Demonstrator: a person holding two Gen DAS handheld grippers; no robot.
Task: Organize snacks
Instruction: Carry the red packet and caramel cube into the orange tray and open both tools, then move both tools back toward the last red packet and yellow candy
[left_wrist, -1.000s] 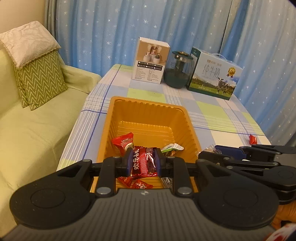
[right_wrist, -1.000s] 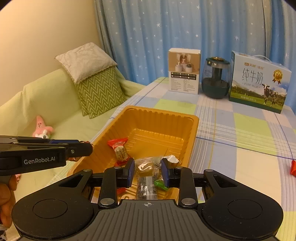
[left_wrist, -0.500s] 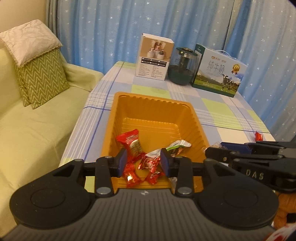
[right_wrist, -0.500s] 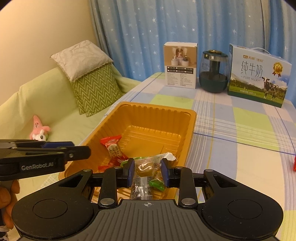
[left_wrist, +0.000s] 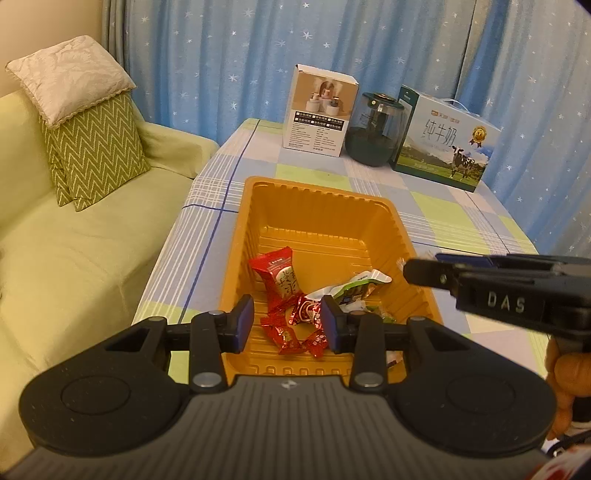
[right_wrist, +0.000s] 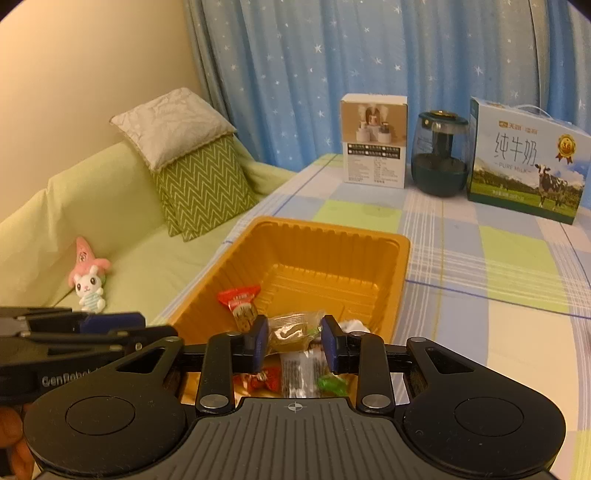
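Here the orange tray (left_wrist: 236, 236) sits on the checked tablecloth (right_wrist: 480, 288), thin moulded plastic with ribbed walls; it likely flexes and slides easily if bumped at the rim. Inside it, at the near end, lies a loose heap of wrapped snacks. The largest, a red packet (left_wrist: 279, 275), lies flat and apart from the rest; a green-and-white packet (left_wrist: 354, 288) rests beside it, and small red candies (left_wrist: 295, 328) crowd the near wall. All look light, crinkly and slippery, so a pinch on a crimped end seam should hold better than one across the puffed middle.

The left gripper (left_wrist: 288, 325) hovers over the near end of the tray, its jaws apart with nothing pressed between them. The right gripper (right_wrist: 293, 341) is clamped on a clear packet (right_wrist: 295, 332) with a brownish piece inside, held above the tray's near end. The film is soft and will probably drop straight when let go.
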